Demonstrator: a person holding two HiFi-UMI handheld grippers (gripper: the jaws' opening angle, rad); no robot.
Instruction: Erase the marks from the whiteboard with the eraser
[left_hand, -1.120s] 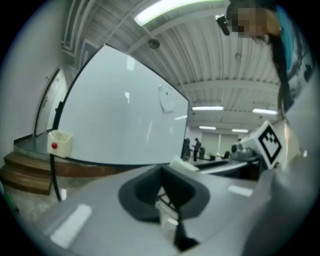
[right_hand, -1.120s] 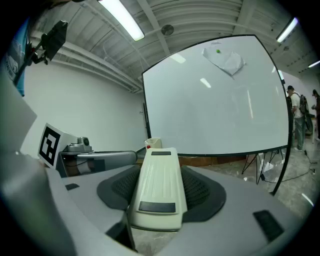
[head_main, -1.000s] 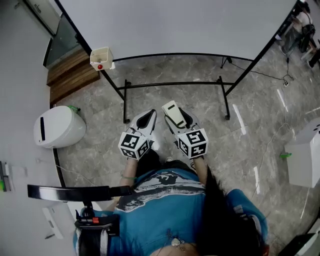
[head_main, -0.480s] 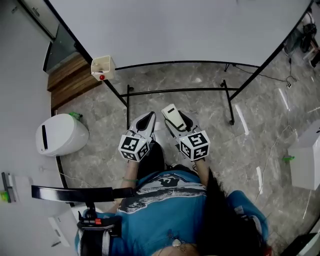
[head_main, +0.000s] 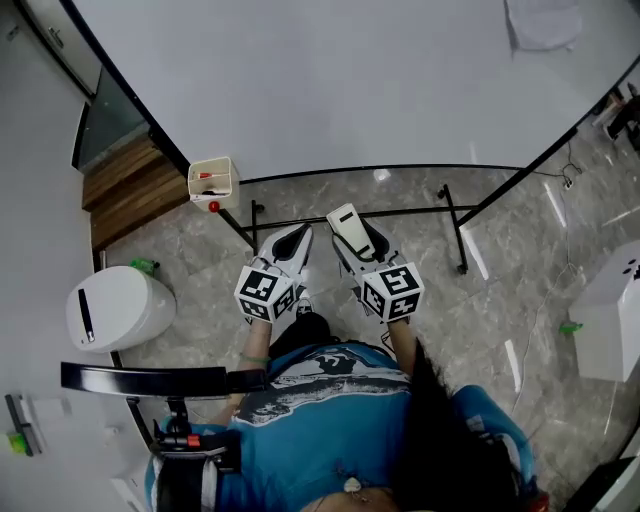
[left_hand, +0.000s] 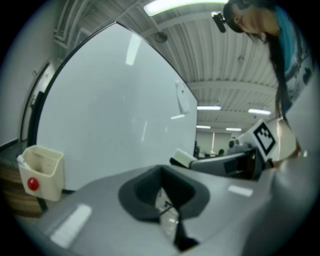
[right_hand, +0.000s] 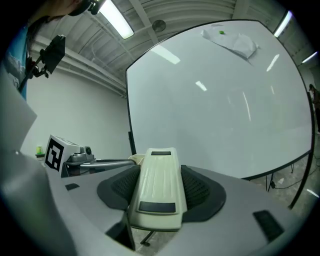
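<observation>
Whiteboard looming larger than a second ago, person closing in; no marks discernible on it. Right gripper clamping eraser, holding it short of board. Left gripper jaws nearly together, carrying nothing. Approach step, seemingly; any wiping needing eraser pressed flat on board.

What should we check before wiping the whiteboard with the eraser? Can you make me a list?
1. Eraser gripped between the right gripper's fingers: ok.
2. Left gripper shut, holding nothing: ok.
3. Whiteboard standing in front of the eraser: ok.
4. Eraser touching the whiteboard: not ok, it is apart from it.
5. Marks to wipe spotted: cannot tell, none show on the white surface.
</observation>
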